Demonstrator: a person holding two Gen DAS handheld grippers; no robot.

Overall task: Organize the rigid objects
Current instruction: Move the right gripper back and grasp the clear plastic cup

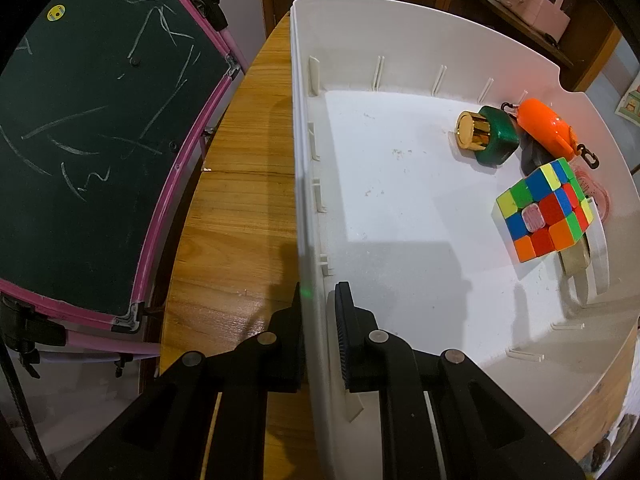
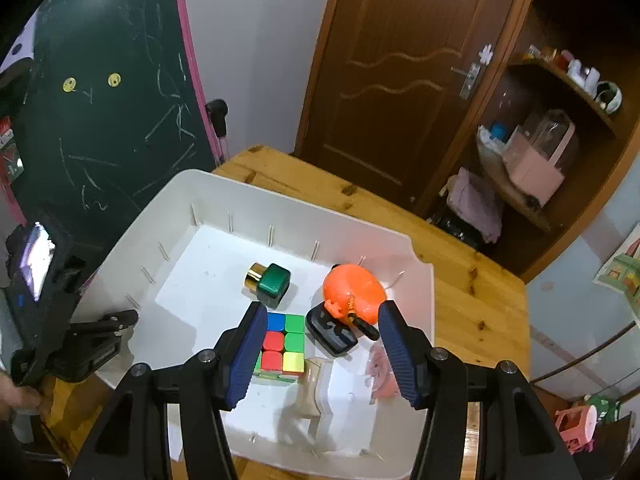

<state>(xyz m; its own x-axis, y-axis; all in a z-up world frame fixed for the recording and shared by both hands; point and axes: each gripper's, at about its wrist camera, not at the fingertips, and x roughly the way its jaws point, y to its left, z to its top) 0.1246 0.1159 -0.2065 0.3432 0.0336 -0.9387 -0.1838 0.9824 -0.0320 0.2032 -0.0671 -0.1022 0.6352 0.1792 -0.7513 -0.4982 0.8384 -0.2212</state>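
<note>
Left wrist view: the left gripper (image 1: pixel 318 312) has its fingers clamped on the near wall of the white bin (image 1: pixel 308 208) that sits on the wooden worktop (image 1: pixel 240 208), one finger outside and one inside — and over at the far side lie the colour cube (image 1: pixel 546 210), a green-and-gold bottle (image 1: pixel 486 136) and an orange toy (image 1: pixel 546 122). Right wrist view: the right gripper (image 2: pixel 322 354) hangs above the bin (image 2: pixel 132 240), fingers apart with nothing between them, the cube (image 2: pixel 286 344) just below beside the left finger, the bottle (image 2: pixel 270 282) and orange toy (image 2: pixel 354 294) beyond.
</note>
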